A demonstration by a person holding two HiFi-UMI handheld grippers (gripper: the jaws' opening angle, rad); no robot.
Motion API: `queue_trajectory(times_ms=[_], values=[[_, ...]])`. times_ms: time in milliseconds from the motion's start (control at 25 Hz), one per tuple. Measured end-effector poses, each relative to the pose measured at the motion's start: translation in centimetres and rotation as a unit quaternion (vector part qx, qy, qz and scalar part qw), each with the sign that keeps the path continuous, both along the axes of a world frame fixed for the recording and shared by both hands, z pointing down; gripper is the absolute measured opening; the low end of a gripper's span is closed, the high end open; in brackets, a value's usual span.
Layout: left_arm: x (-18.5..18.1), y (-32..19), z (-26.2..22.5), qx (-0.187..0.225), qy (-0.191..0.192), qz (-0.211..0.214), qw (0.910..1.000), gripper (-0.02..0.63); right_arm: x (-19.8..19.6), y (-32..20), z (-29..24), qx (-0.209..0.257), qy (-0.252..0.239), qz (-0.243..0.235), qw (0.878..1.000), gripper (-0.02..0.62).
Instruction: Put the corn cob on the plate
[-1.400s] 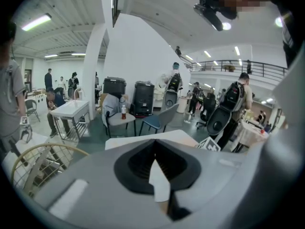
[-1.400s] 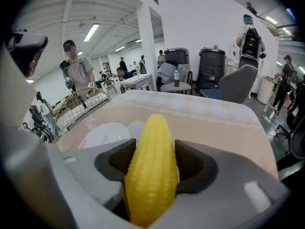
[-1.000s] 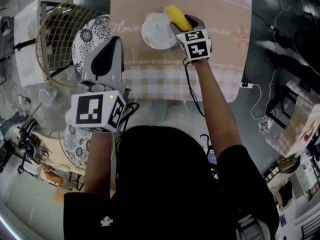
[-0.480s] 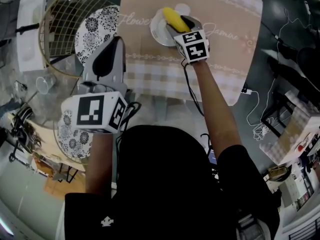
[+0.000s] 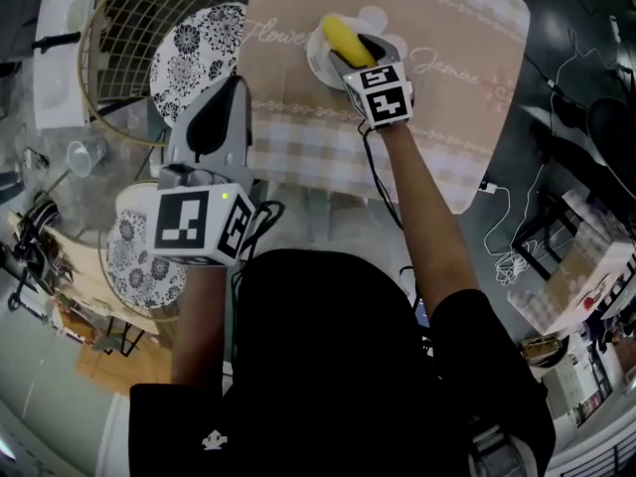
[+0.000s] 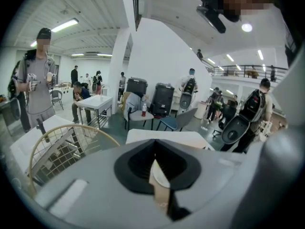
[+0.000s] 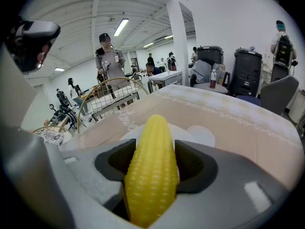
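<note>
the right tongs (image 5: 360, 50) are clamped on the corn cob (image 5: 340, 36), and the right gripper view shows the yellow cob (image 7: 151, 175) wedged between the two grey jaws of these tongs (image 7: 151, 162) with its pointed tip sticking out ahead. the cob hangs over the white plate (image 5: 320, 58), whose pale rim (image 7: 125, 133) shows just behind the jaws; whether cob and plate touch cannot be told. the plate sits on a beige checked cloth (image 5: 447, 117) covering the worktop. script on the cloth beside the plate begins "flowe" (image 5: 270, 36) before the plate cuts it off, and a second word (image 5: 449, 65) on the plate's other side is not sharp enough to read. the left tongs (image 5: 212, 117) are held off the worktop's near left corner, and their own view shows them (image 6: 157, 168) closed with nothing between the jaws. left of the worktop a gold-rimmed wire basket (image 5: 114, 28) holds a black-and-white patterned plate (image 5: 194, 53). a second patterned plate (image 5: 139, 266) lies lower down, and a clear cup (image 5: 84, 155) stands near the basket.
</note>
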State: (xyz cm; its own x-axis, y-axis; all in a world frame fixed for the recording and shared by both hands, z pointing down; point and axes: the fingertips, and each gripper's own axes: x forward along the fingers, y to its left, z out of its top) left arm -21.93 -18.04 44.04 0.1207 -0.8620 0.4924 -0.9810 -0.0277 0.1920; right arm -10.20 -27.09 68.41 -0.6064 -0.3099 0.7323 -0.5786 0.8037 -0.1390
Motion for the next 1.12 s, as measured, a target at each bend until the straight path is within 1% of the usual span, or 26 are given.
queue_trajectory(times_ms=[280,560,680,840,1120], values=[[-0.74,0.18,0.04,0.003,0.000,-0.013,0.9999,0.009,-0.27,0.20,0.28,0.003,0.005,0.001,1.000,0.256],[-1.08,0.25,0.40,0.000,-0.001,-0.019,0.9998,0.009,-0.27,0.10,0.63,0.021,0.008,-0.002,1.000,0.259],[-0.88,0.30,0.40,0.000,-0.001,-0.019,0.9998,0.009,-0.57,0.59,0.42,0.020,0.017,-0.010,1.000,0.259],[-0.64,0.37,0.23,0.001,-0.003,-0.019,0.9998,0.009,-0.56,0.79,0.49,0.043,0.042,-0.025,0.998,0.261],[-0.62,0.68,0.16,0.001,0.002,-0.024,0.9997,0.009,-0.44,0.73,0.50,0.044,0.041,-0.023,0.998,0.262]])
